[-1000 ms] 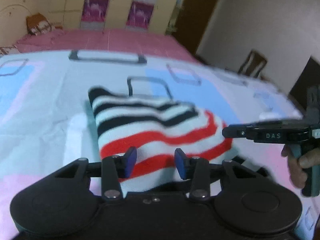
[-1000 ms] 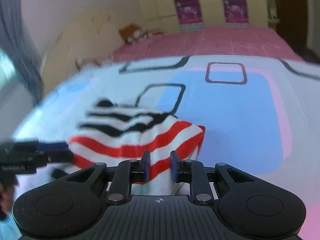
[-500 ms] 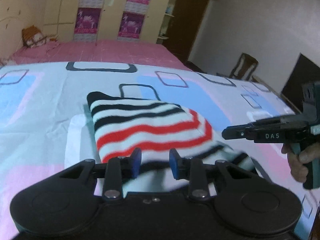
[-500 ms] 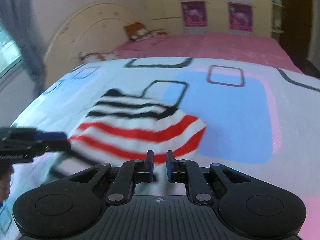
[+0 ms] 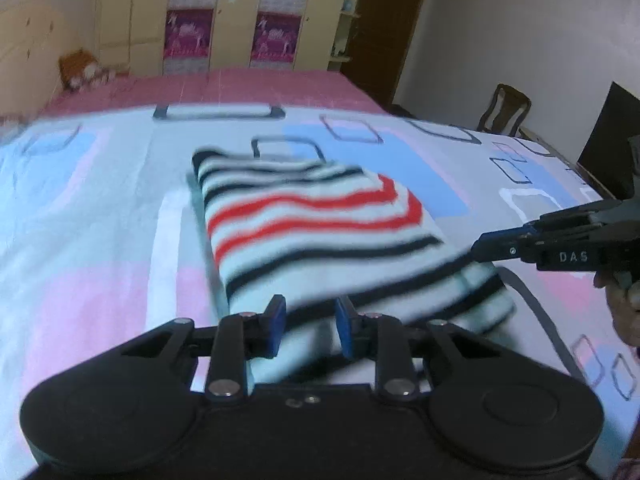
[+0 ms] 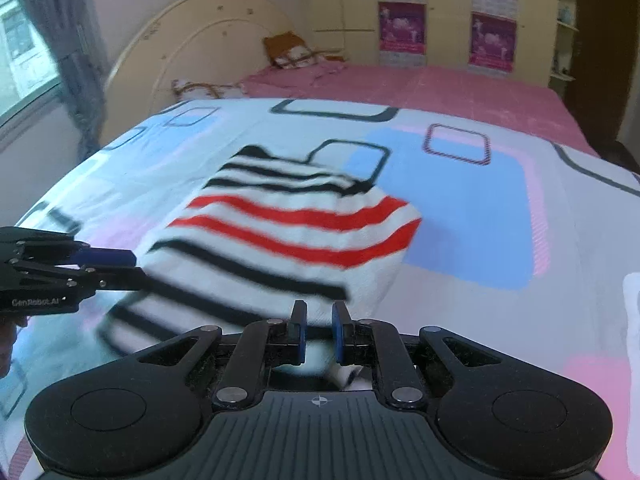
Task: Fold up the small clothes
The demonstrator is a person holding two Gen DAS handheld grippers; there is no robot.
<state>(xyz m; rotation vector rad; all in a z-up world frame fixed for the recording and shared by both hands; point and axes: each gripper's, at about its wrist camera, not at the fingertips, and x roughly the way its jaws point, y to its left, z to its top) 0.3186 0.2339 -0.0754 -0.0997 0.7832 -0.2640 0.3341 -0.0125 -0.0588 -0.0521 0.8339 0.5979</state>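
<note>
Left wrist: sweater (image 5: pixel 312 224) lengthwise away.

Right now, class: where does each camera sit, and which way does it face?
Left wrist: on left gripper, facing striped sweater on bed; right gripper and hand at right.
Right wrist: on right gripper, facing sweater; left gripper at left.
Shared: sweater, bed, wardrobe. Both jaws just closed further, holding nothing.
</note>
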